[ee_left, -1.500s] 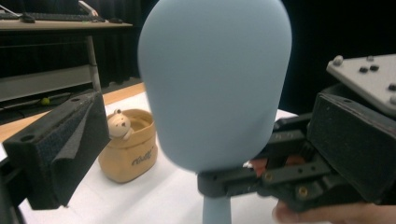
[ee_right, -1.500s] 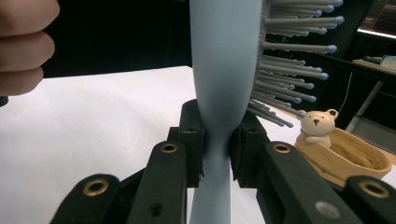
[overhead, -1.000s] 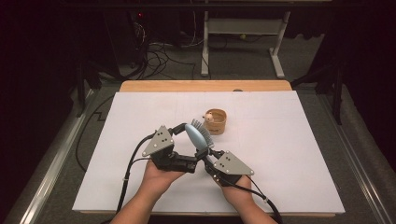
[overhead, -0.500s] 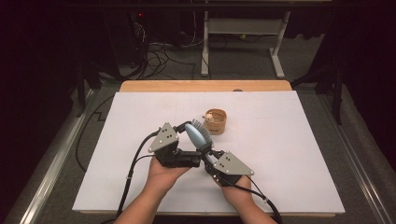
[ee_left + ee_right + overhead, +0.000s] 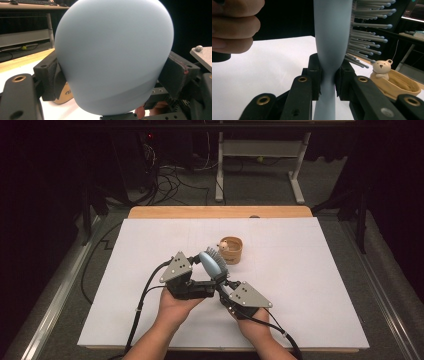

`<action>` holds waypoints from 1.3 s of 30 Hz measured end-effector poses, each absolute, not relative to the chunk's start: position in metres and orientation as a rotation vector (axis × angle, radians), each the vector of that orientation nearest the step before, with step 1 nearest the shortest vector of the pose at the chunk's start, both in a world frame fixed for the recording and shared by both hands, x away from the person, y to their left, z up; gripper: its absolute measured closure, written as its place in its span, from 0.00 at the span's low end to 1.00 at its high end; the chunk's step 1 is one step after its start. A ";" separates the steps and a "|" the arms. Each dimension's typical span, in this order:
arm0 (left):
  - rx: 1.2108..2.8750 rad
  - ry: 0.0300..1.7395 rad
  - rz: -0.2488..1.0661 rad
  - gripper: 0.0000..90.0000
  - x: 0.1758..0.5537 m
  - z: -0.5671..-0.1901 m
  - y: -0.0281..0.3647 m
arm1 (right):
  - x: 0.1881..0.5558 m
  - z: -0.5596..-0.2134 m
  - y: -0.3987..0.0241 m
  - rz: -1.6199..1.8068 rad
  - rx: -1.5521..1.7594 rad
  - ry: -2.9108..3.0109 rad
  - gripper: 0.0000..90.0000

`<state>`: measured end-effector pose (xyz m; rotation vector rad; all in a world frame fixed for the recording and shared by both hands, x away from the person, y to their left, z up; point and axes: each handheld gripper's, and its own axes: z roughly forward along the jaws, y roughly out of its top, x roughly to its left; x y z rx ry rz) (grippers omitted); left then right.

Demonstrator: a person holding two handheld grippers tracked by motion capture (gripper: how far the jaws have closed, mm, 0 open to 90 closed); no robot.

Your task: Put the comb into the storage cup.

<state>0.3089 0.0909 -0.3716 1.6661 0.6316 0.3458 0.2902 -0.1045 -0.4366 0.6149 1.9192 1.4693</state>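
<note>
While both tongs point(image 5: 216, 282) clamp the hairbrush point(image 5: 212, 262), white sheet point(image 5: 310, 270) covers table.

No word, number or brand can be read anywhere. The one candidate is a small dark mark on the tan side of the wooden bowl point(image 5: 65, 93), seen in the left gripper view at about seven o'clock, just beside the pale blue brush point(image 5: 113, 55); it may be a printed logo or a few letters, but it is too blurred and half hidden to make out.
</note>
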 end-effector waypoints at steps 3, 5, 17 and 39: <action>1.663 0.633 0.337 0.21 0.309 -0.371 0.091 | 0.290 -0.436 -0.105 1.471 0.620 1.919 0.87; 1.663 0.634 0.333 0.22 0.309 -0.371 0.091 | 0.290 -0.436 -0.105 1.473 0.623 1.917 0.87; 1.697 0.656 0.333 0.22 0.310 -0.365 0.087 | 0.292 -0.436 -0.106 1.491 0.633 1.920 0.87; 1.715 0.669 0.364 0.23 0.309 -0.361 0.084 | 0.294 -0.435 -0.108 1.525 0.648 1.945 0.85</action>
